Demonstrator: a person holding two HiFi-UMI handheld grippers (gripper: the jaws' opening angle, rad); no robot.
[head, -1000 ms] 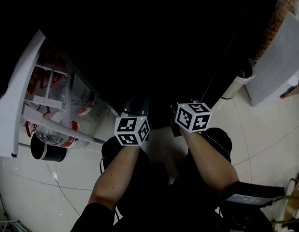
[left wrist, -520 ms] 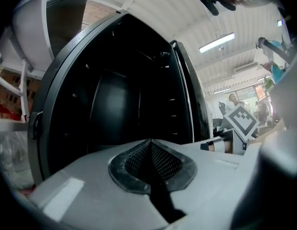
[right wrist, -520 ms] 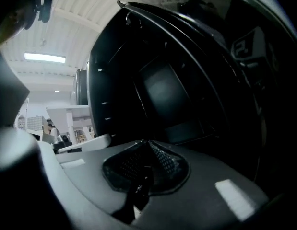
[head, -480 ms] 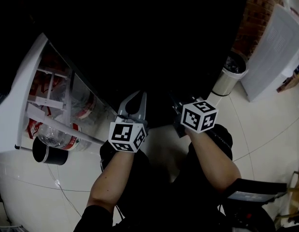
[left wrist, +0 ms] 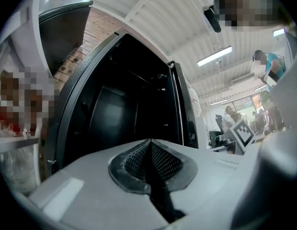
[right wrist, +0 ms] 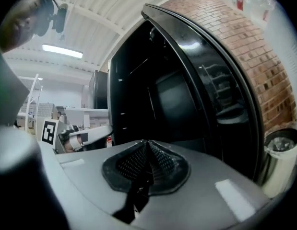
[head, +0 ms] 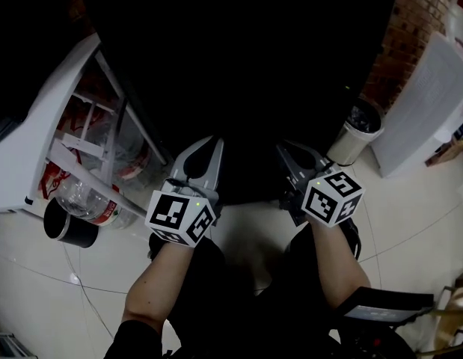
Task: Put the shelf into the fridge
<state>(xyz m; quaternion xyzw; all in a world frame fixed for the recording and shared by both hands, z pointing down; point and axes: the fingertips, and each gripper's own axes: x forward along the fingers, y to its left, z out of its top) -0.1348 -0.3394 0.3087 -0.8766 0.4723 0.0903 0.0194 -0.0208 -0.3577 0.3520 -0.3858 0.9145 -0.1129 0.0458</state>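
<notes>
I stand in front of the open black fridge (head: 238,66), whose inside is too dark in the head view to show any shelf. My left gripper (head: 209,142) and right gripper (head: 287,149) are held side by side and point into its opening. In the left gripper view the pads (left wrist: 149,143) meet, with nothing visible between them, and the dark cavity (left wrist: 119,114) lies straight ahead. In the right gripper view the jaws (right wrist: 147,145) are likewise shut, with only a dark slit between the pads. I cannot make out the shelf in any view.
The white fridge door (head: 37,148) stands open at left, its racks holding bottles (head: 81,200). A black cup (head: 66,230) sits on the floor below it. At right are a metal bin (head: 354,129), a white panel (head: 433,103) and a brick wall (head: 399,43).
Both grippers have risen and moved forward toward the fridge opening, so their fingers now show in the head view. The marker cubes have spread slightly apart.
</notes>
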